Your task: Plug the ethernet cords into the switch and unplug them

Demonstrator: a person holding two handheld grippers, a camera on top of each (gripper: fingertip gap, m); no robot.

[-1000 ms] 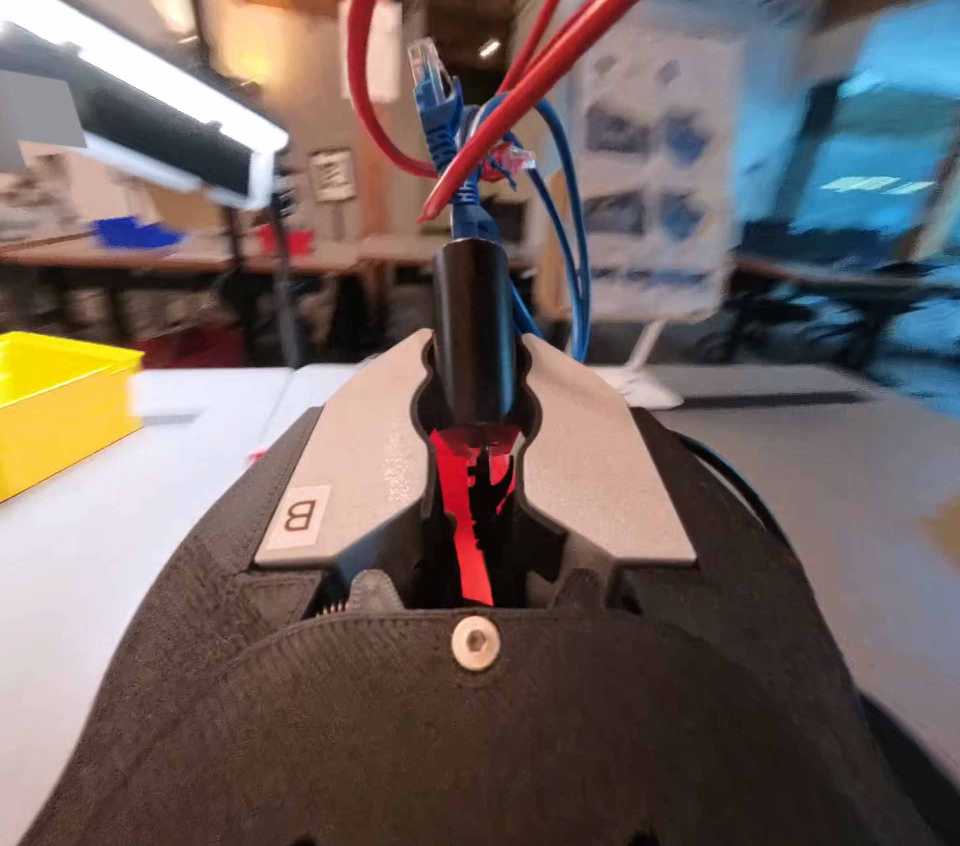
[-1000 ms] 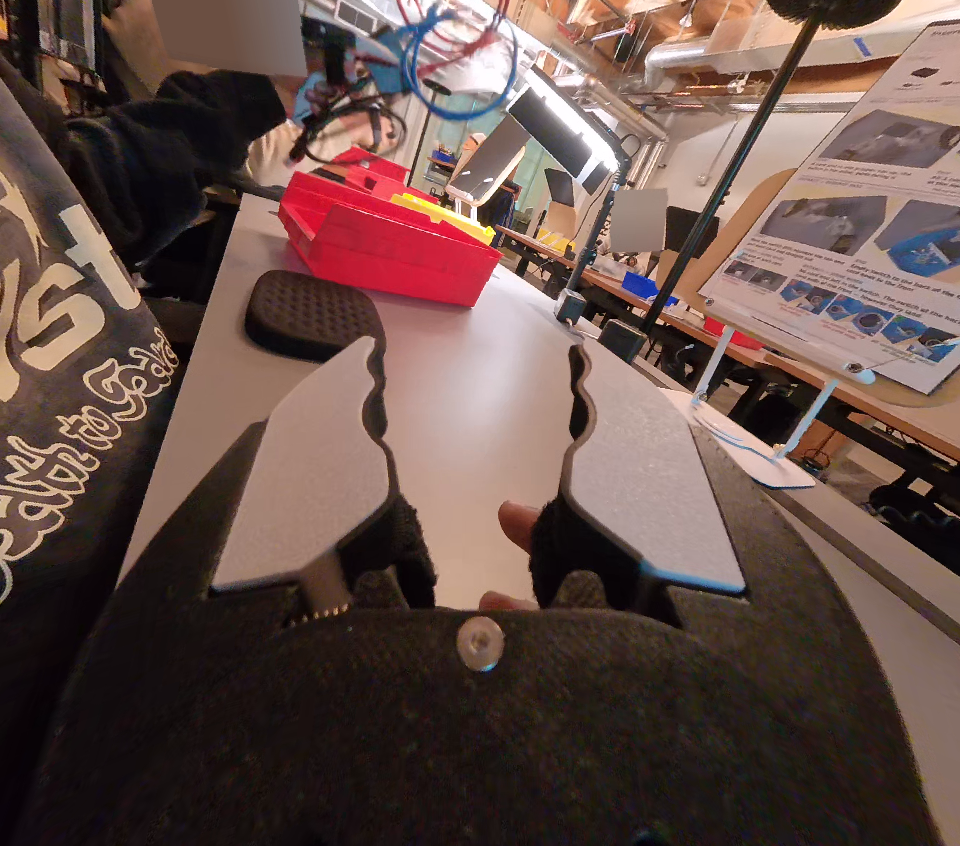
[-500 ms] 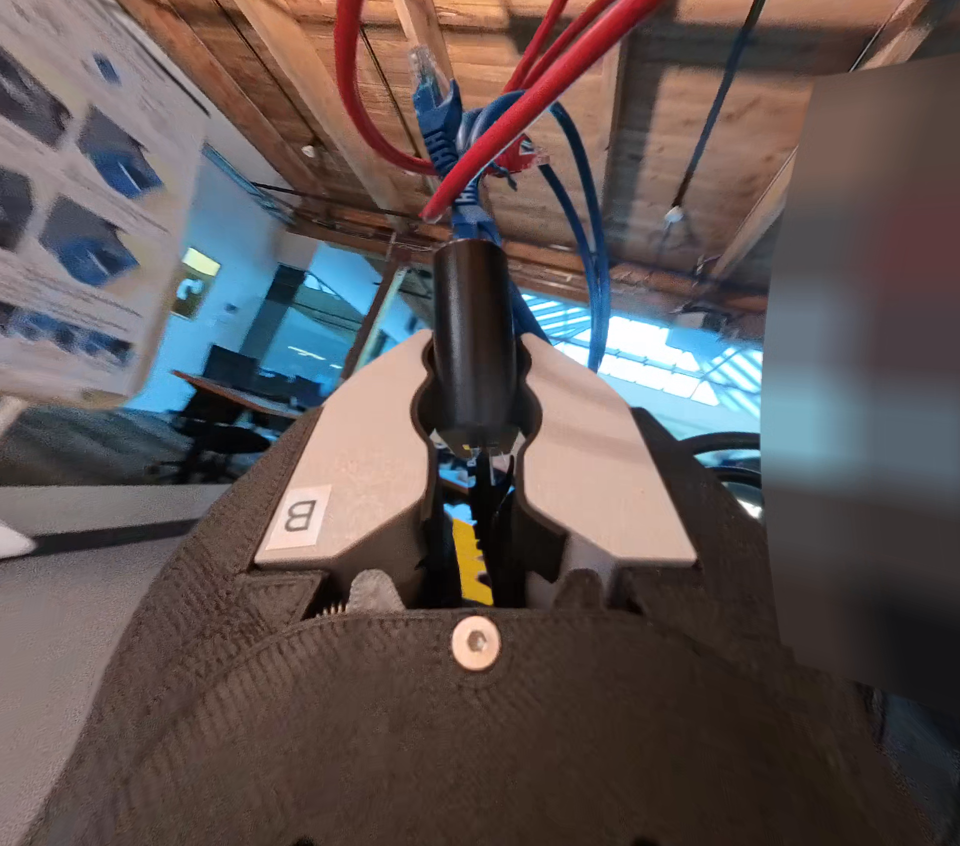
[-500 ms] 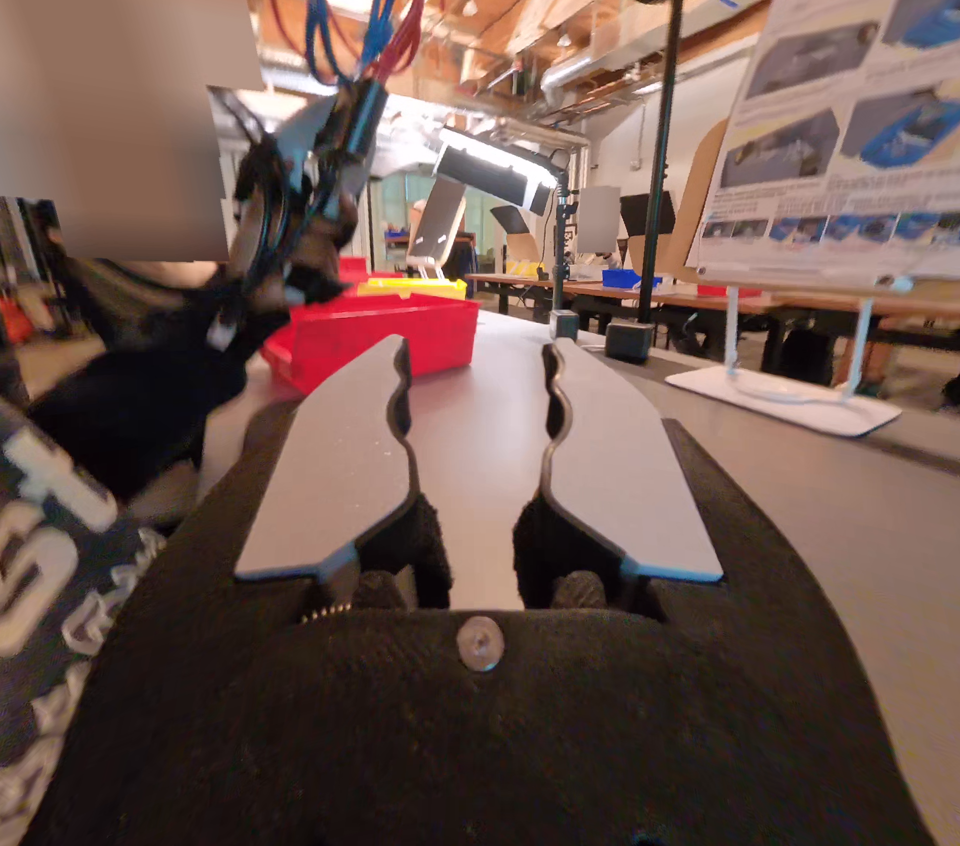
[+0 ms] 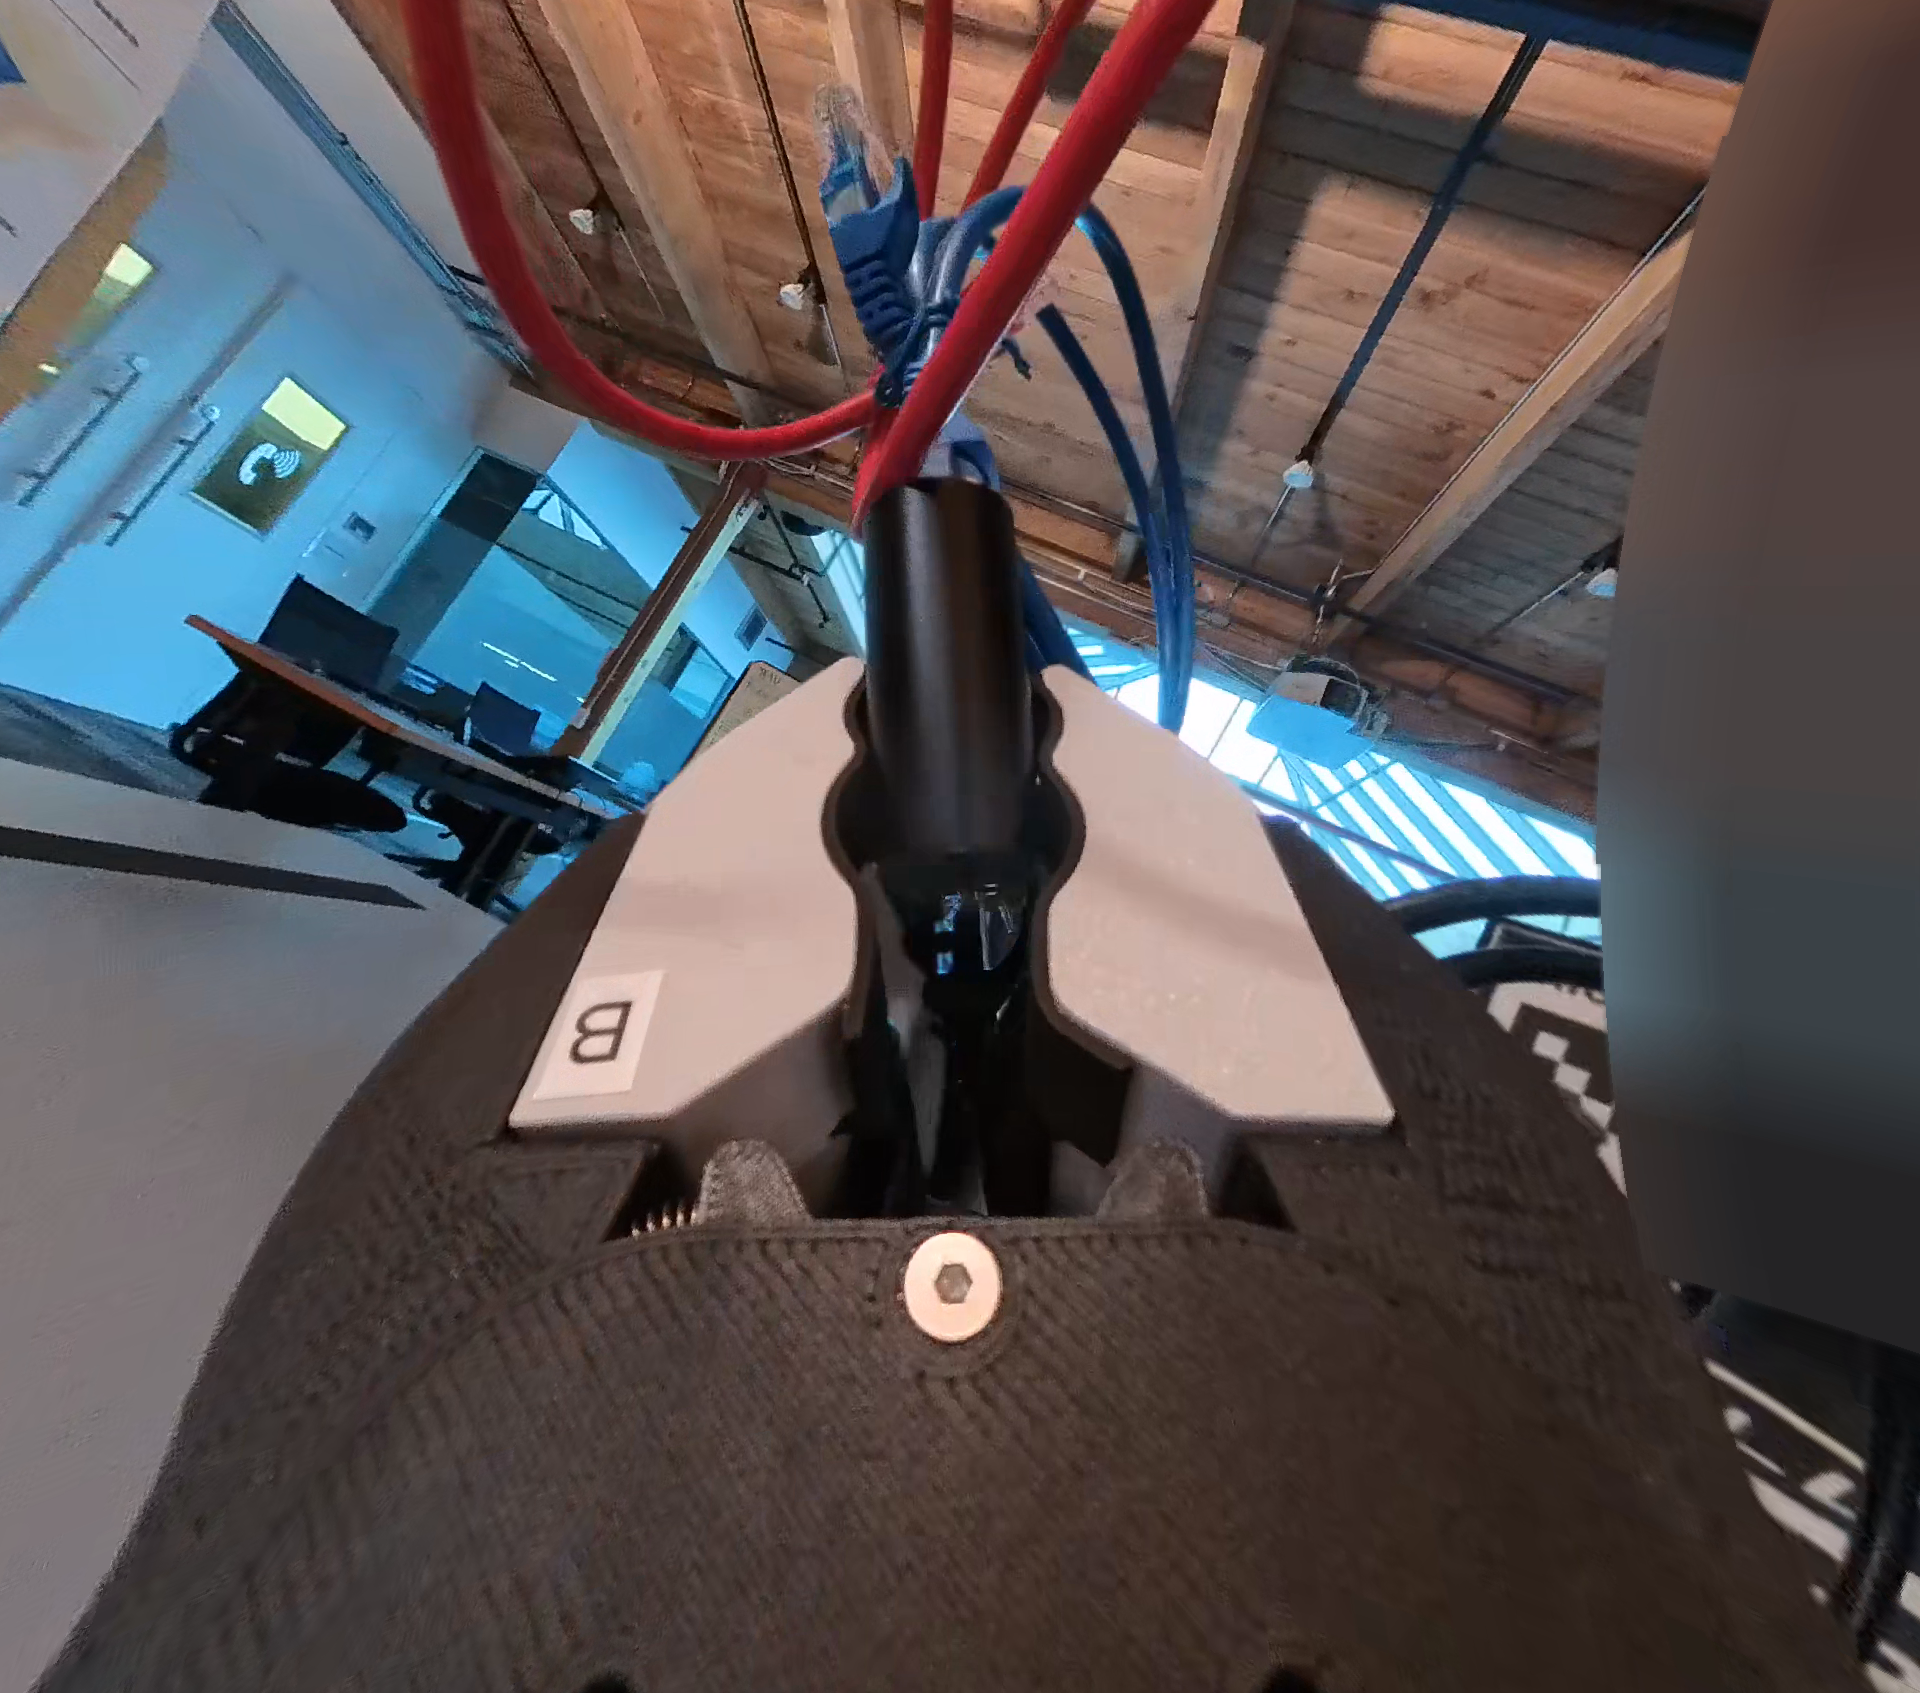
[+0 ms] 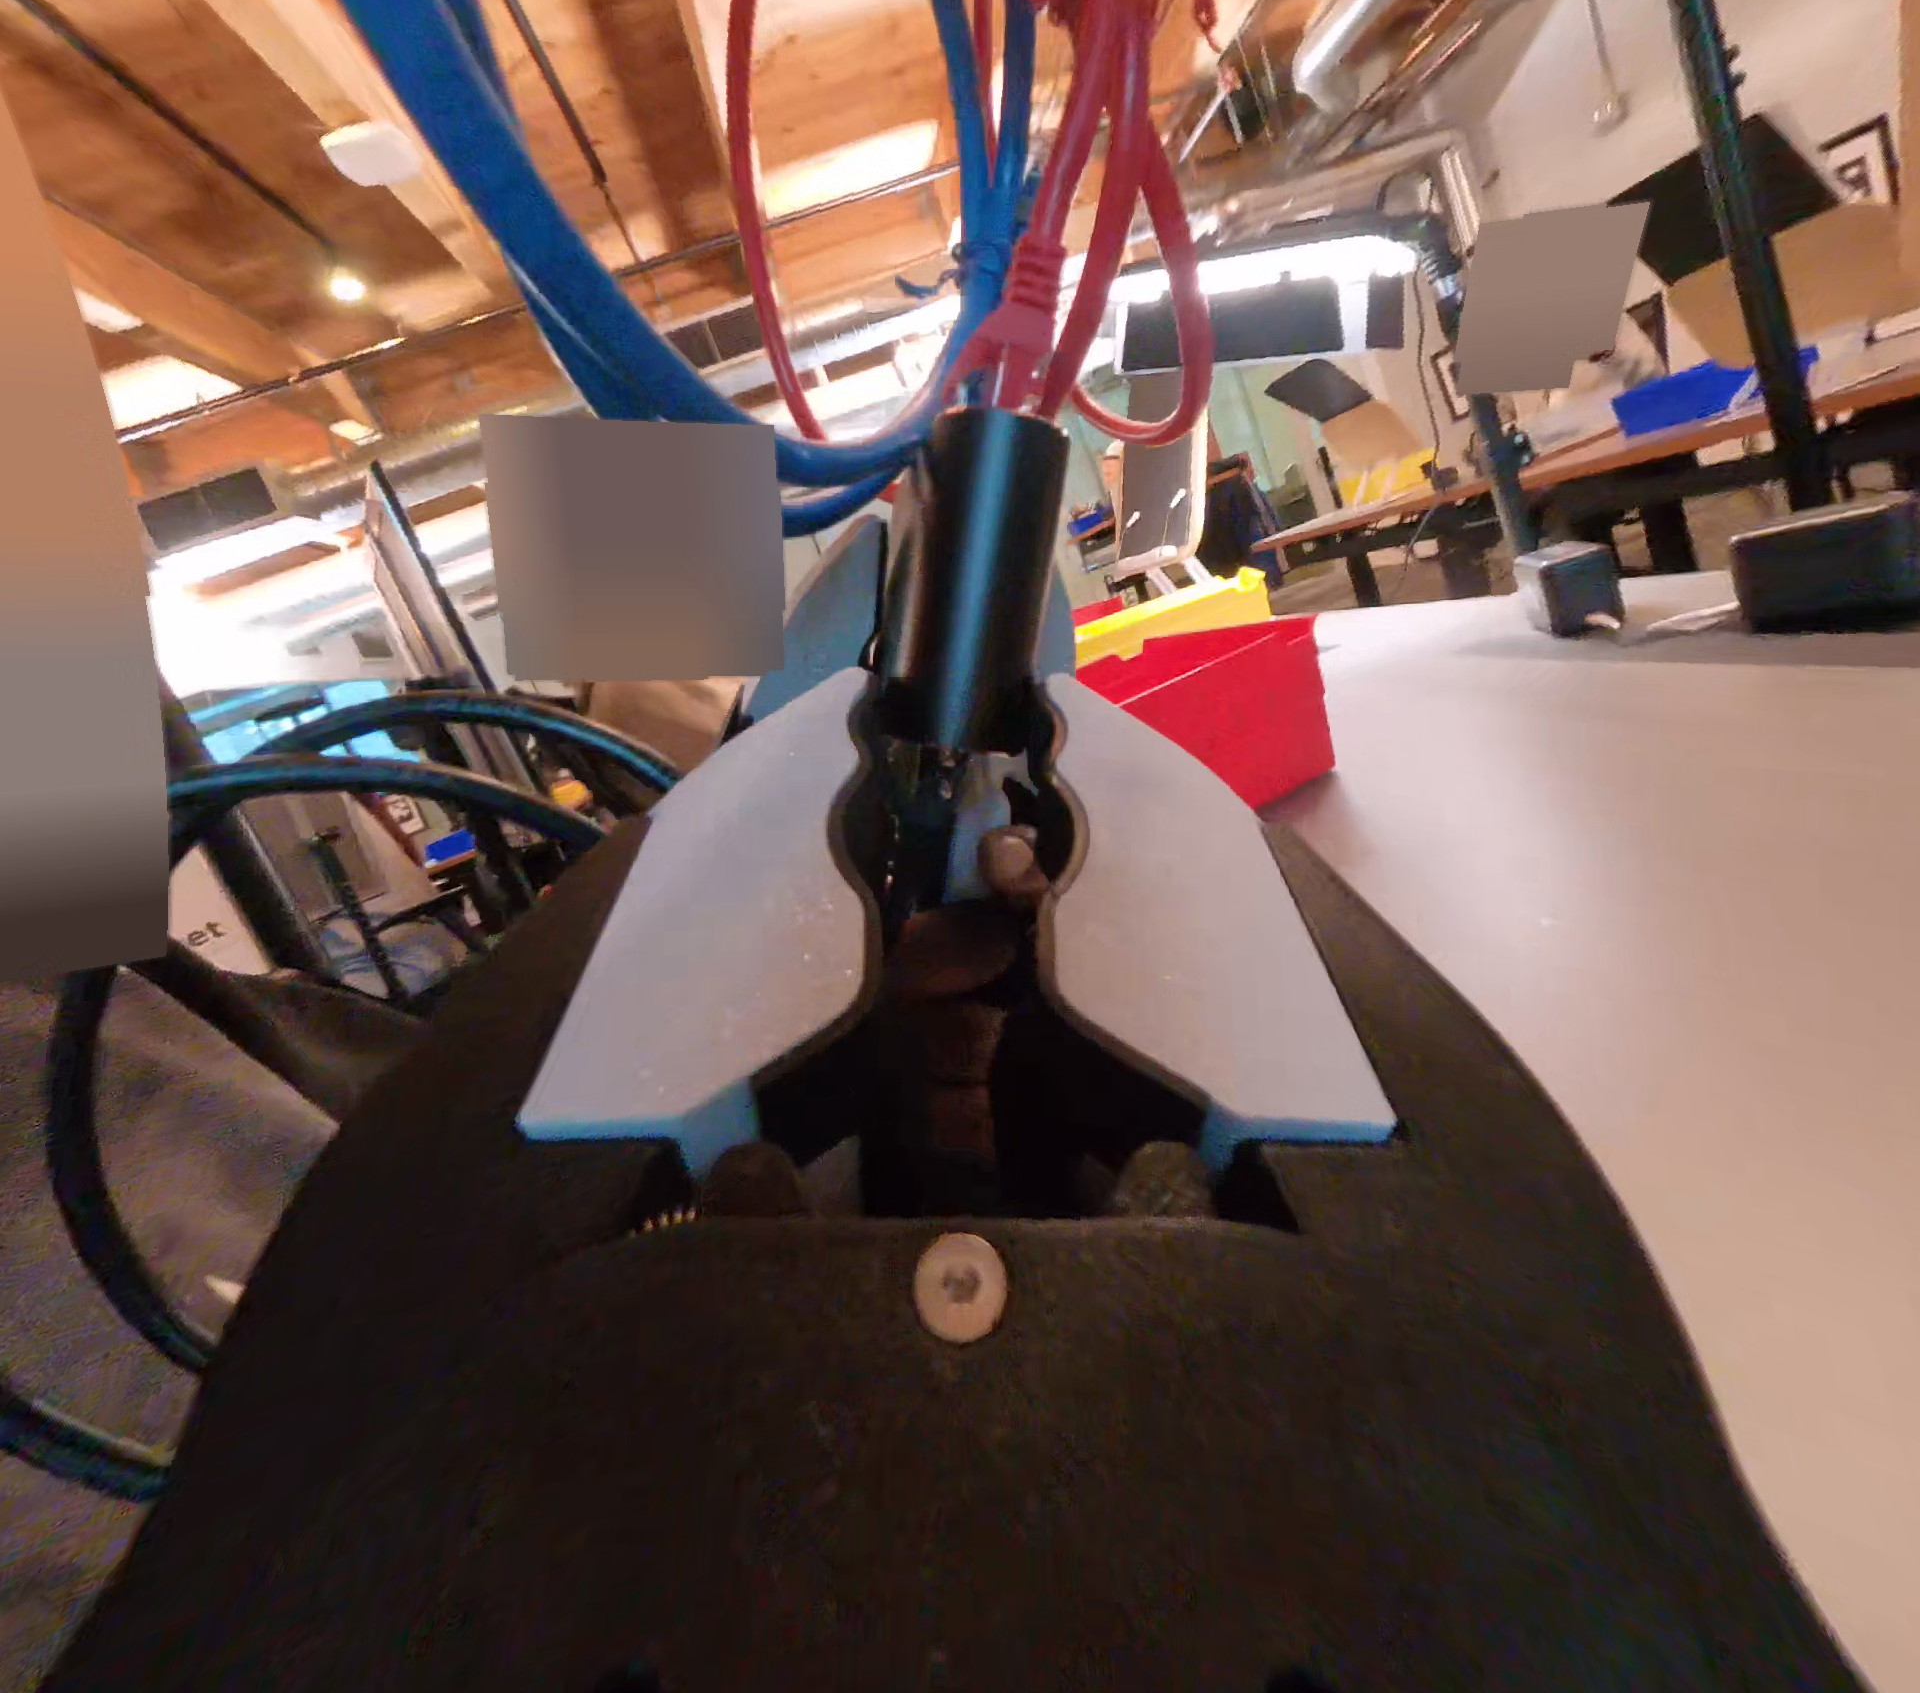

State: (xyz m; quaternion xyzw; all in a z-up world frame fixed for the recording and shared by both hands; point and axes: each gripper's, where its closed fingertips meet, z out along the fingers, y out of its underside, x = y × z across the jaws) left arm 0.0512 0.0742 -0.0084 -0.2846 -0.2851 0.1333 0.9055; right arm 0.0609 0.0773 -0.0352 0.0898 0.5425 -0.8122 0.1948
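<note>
Left gripper (image 5: 951, 770) and right gripper (image 6: 961, 739) both clamp the black plastic cylinder (image 5: 948, 667); red and blue ethernet cords (image 6: 997, 116) trail beyond their tips. Switch unseen (plugging not begun). Next: a handover between grippers, probably.

Red cords (image 5: 1101, 116) run past the top edge, ends perhaps tangled

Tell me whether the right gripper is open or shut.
Shut: the right gripper has its fingers closed on the black switch.
</note>
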